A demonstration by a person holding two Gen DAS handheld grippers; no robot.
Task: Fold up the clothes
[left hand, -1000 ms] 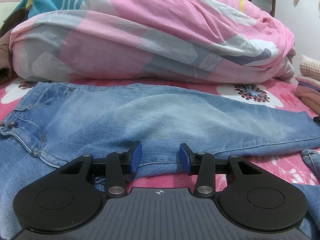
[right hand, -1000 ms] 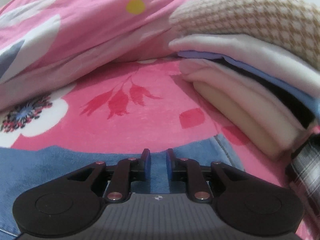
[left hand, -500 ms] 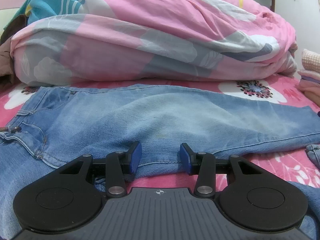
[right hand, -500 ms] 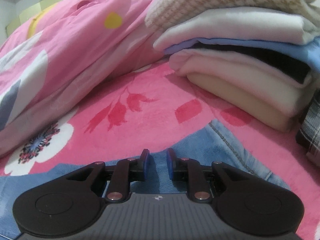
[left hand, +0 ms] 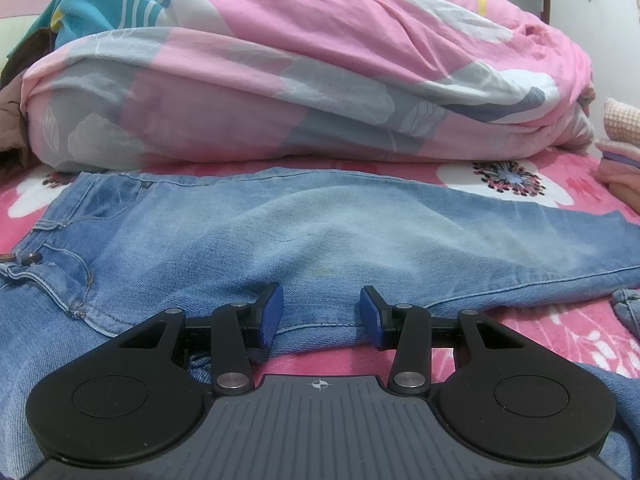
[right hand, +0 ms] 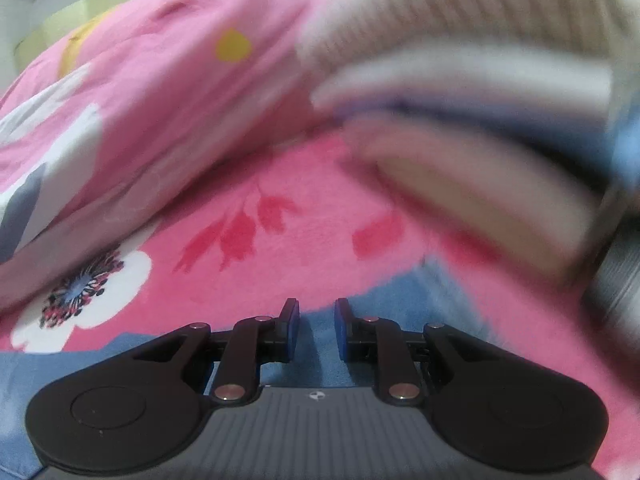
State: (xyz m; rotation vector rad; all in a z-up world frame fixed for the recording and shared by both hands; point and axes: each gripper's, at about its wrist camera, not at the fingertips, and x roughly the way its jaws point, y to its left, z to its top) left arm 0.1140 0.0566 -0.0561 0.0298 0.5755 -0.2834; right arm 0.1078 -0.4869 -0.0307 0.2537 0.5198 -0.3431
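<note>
Light blue jeans (left hand: 320, 232) lie flat across the pink floral bed, waistband at the left and one leg running right. My left gripper (left hand: 320, 312) is open, low over the near seam of that leg, with the denim edge lying between its blue pads (left hand: 272, 312) untouched. In the blurred right wrist view, my right gripper (right hand: 316, 328) has its jaws drawn close on a strip of the jeans' leg end (right hand: 440, 296), which fills the narrow gap between them.
A rolled pink and grey quilt (left hand: 300, 80) lies behind the jeans. A stack of folded clothes (right hand: 480, 128) rises just beyond the right gripper, and its edge (left hand: 620, 140) shows at the far right. A loose denim end (left hand: 628, 304) lies at the right.
The left gripper has drifted slightly back and stays open. The right wrist view has swung and blurred, with the folded stack shifting across it; its jaws stay close on the denim.
</note>
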